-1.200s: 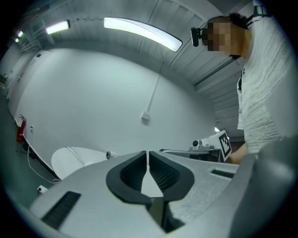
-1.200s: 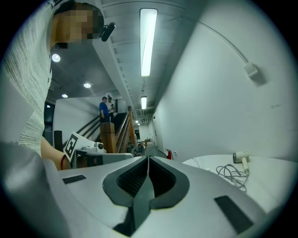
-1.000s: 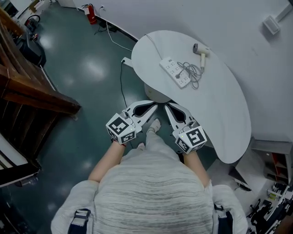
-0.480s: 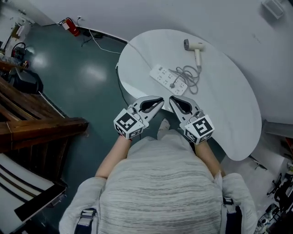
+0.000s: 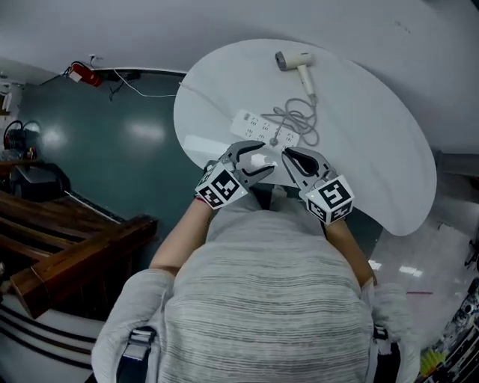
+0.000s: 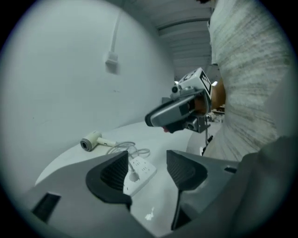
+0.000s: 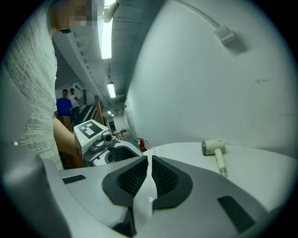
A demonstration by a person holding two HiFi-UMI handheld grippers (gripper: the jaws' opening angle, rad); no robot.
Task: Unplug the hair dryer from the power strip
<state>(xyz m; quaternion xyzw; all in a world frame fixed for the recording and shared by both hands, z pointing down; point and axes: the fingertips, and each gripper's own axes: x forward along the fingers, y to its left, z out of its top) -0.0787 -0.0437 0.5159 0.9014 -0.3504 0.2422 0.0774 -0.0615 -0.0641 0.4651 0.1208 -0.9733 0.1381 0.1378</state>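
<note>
A white hair dryer (image 5: 293,60) lies at the far side of the round white table (image 5: 374,149), and its coiled cord (image 5: 299,120) runs to a plug in the white power strip (image 5: 262,129). My left gripper (image 5: 258,159) hovers just short of the strip. Its jaws are opening with nothing between the pads, and the strip (image 6: 139,171) and plug (image 6: 132,174) show in the gap ahead. My right gripper (image 5: 288,157) is beside it, shut and empty. The right gripper view shows the dryer (image 7: 214,148) beyond the shut right gripper (image 7: 150,169).
A wall (image 5: 224,22) curves behind the table. Dark green floor (image 5: 127,135) lies to the left, with a wooden stair rail (image 5: 82,247) and a red extinguisher (image 5: 78,73). A grey lead (image 5: 196,91) runs from the strip off the table's left edge.
Both grippers have moved forward from in front of the person's body to over the table's near edge, close to the power strip. The left jaws, shut before, now stand apart.
</note>
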